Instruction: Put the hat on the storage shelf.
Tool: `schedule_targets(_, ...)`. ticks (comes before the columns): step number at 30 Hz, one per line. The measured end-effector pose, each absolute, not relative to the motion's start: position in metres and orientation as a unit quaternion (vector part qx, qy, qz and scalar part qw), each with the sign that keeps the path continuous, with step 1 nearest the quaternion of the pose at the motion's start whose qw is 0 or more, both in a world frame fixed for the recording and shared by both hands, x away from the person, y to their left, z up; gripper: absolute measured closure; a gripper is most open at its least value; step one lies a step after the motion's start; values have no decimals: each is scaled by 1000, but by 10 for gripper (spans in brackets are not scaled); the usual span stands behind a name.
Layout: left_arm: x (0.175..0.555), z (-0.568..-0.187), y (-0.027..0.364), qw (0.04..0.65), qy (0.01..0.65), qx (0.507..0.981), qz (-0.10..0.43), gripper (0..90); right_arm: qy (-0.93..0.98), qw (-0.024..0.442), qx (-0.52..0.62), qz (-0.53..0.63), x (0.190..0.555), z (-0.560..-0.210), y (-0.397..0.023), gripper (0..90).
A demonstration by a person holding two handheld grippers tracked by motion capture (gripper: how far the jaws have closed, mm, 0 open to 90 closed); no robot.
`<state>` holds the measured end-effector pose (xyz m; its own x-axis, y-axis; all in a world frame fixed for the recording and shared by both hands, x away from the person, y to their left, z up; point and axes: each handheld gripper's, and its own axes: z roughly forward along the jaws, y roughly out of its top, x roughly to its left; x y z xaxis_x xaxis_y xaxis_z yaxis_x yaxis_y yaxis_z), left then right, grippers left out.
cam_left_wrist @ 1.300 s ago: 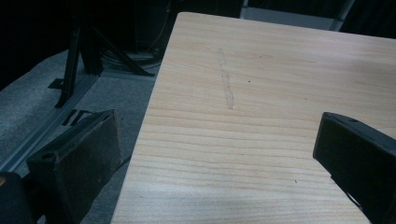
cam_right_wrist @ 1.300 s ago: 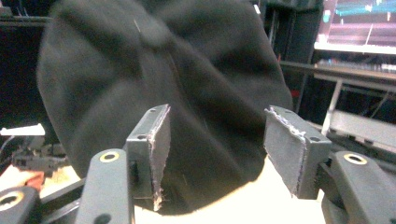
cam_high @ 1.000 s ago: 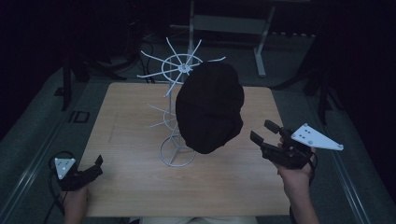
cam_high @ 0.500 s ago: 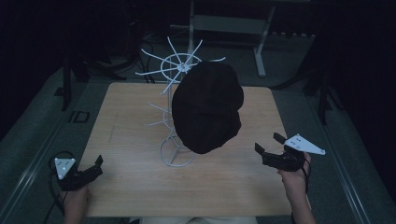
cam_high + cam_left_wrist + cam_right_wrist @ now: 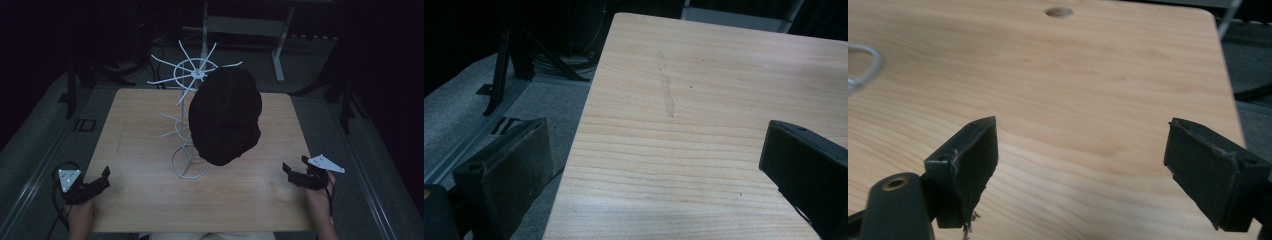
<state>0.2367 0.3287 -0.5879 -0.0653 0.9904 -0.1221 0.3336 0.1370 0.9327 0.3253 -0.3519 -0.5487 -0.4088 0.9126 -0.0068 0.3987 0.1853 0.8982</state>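
Tongs point(image 5: 296, 171) agape beside wire rack point(image 5: 190, 125)

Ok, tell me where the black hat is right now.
In the high view the black hat hangs on the white wire rack near the middle of the wooden table, on the rack's right side, ahead of both grippers.

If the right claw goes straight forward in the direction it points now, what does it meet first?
The way looks free: the right claw, open and empty, points across bare wooden table toward its far edge. The white wire stand sits off to its left, probably outside that line, though depth is unclear.
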Motion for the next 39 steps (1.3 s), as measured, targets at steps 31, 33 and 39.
schedule_targets(31, 237, -588, 329, 429, 622, 532, 383, 14, 650, 394, 544, 355, 304, -572, -392, 133)
schedule_targets(33, 237, -588, 329, 429, 622, 532, 383, 14, 649, 396, 544, 357, 304, -572, -393, 136)
schedule_targets(39, 237, -588, 329, 429, 622, 532, 383, 14, 648, 395, 545, 355, 305, -572, -393, 141)
